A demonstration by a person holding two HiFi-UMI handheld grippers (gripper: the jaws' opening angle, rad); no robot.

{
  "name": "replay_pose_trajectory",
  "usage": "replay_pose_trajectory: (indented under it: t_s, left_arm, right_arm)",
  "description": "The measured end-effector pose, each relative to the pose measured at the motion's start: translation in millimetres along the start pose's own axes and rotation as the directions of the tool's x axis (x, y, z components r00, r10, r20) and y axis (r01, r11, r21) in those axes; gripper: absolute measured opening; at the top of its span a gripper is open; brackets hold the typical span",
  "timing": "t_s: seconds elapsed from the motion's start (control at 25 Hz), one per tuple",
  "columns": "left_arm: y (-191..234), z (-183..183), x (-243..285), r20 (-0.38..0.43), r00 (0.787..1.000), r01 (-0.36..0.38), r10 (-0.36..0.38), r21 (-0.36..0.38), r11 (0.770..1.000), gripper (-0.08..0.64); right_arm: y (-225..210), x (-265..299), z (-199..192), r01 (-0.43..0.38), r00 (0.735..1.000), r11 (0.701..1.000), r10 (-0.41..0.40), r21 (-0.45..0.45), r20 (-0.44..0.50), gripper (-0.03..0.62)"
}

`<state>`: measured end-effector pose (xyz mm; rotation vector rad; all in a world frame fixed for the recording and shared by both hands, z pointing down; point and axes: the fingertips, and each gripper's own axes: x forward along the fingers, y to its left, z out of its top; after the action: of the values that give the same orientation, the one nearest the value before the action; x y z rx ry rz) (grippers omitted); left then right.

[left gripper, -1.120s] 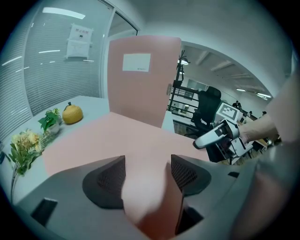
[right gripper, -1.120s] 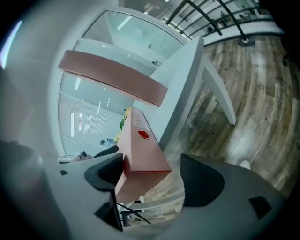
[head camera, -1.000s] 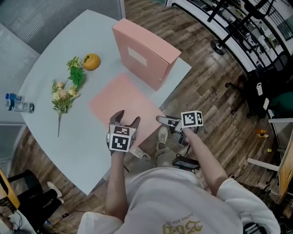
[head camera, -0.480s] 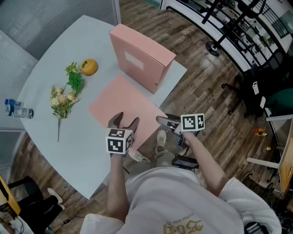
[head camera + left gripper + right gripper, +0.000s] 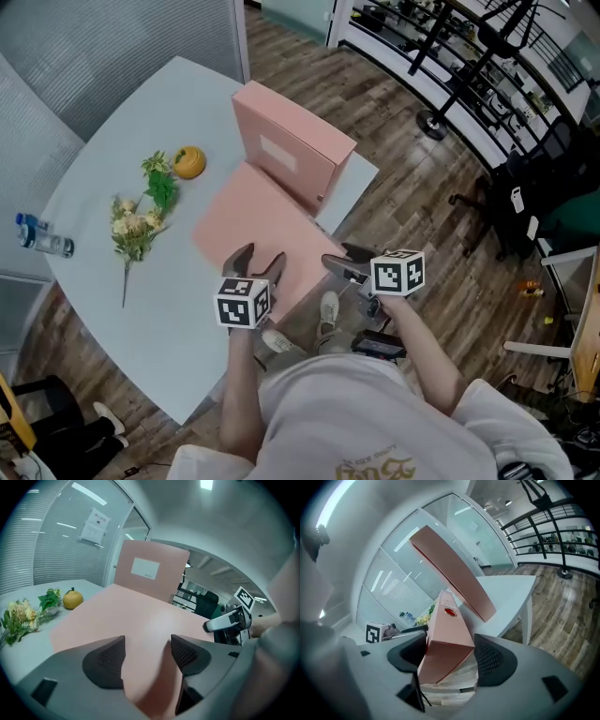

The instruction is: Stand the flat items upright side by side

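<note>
Right gripper view: right gripper (image 5: 445, 657) jaws, just closing, clamped on flat pink box (image 5: 446, 632) corner; left gripper (image 5: 146, 654) jaws pinching its near edge. Beyond, upright pink box (image 5: 281, 141) on pale worktop (image 5: 112, 122); flowers (image 5: 136, 225), orange (image 5: 189, 161), bottle (image 5: 42, 239); wood floor (image 5: 422, 187) around.

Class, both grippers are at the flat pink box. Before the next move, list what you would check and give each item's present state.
1. Hold of the right gripper: its fingers have just been closing, and the edge of the flat pink box fills their gap: ok.
2. Hold of the left gripper: the box sits between its spread fingers, pressing unclear: cannot tell.
3. The upright pink box stands on the table: ok.
4. Bare table beside it, toward the orange: ok.
5. The flowers lie apart from the flat pink box: ok.
6. Flat pink box stood upright: not ok.
</note>
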<state>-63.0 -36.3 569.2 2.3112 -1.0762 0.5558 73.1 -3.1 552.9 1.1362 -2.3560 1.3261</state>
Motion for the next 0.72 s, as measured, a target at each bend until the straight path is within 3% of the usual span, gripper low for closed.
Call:
replay_pose_trajectory:
  t_s: [0.2,0.72]
  left_arm:
    - [1,9,-6,0.040,0.999,0.018,-0.016,-0.059,0.998,0.288]
    - [-11,26,-14,0.103,0.992,0.078,-0.068,-0.100,0.992,0.288]
  right_arm:
    - [13,-5,9,0.024,1.000,0.996,-0.025,-0.082,-0.011,0.336]
    - [39,-17,24,0.123,0.992,0.960,-0.117,-0.250,0.042,0.333]
